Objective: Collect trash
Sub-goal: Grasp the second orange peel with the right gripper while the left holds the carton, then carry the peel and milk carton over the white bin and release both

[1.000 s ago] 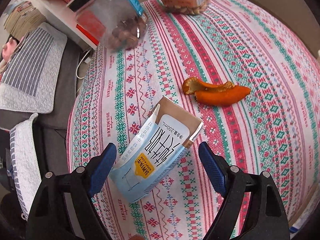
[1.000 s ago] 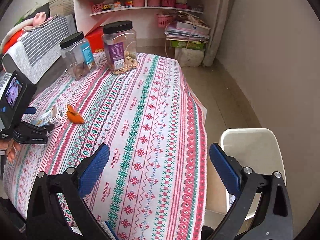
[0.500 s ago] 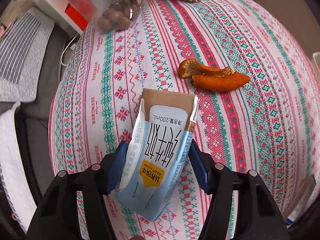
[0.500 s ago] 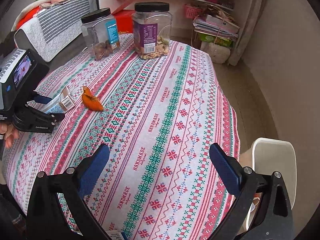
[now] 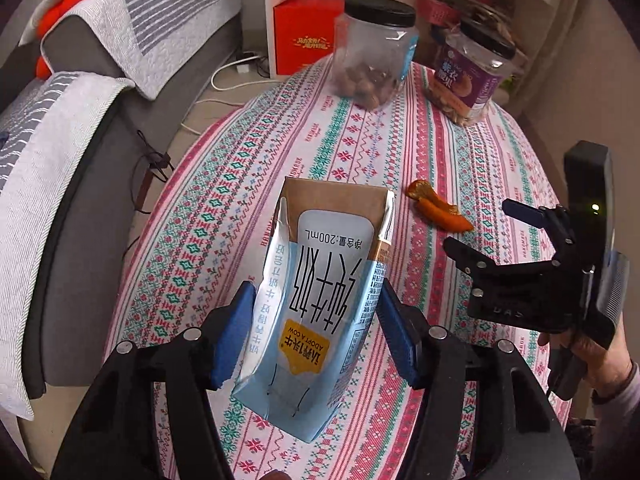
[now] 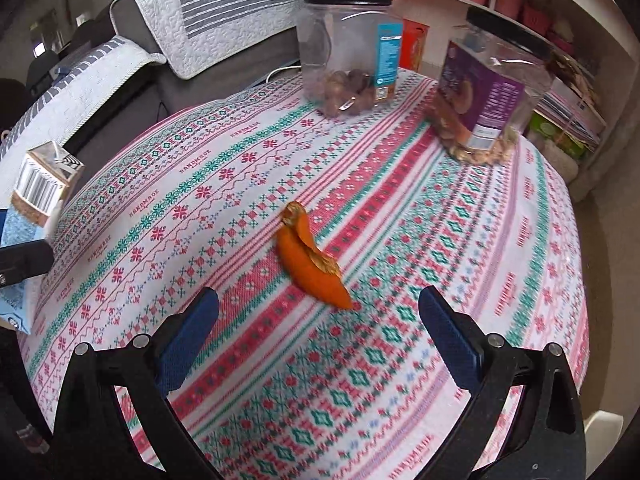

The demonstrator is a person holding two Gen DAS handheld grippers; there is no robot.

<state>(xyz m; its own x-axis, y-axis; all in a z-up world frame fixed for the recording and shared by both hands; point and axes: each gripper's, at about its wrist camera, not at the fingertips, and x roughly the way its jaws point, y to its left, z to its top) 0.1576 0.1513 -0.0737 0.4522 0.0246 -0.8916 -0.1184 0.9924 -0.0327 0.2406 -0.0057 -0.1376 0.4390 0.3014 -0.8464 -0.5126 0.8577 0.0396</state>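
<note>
My left gripper [image 5: 316, 328] is shut on a light blue 200 mL milk carton [image 5: 320, 280] and holds it lifted above the patterned tablecloth [image 5: 248, 184]. The carton also shows at the left edge of the right wrist view [image 6: 40, 188]. An orange peel [image 6: 312, 260] lies on the cloth, just ahead of my right gripper [image 6: 320, 328], which is open and empty with the peel between and beyond its fingertips. In the left wrist view the peel [image 5: 438, 212] lies right of the carton, and the right gripper [image 5: 520, 236] hovers near it.
Two clear black-lidded jars stand at the table's far end: one with nuts [image 6: 348, 48] and one with a purple label [image 6: 492, 88]. A grey sofa with striped covers [image 5: 80, 100] runs along the left. Shelves [image 6: 520, 12] stand behind.
My left gripper has lifted the carton off the cloth and tilted up. My right gripper has moved in close to the orange peel, still open.
</note>
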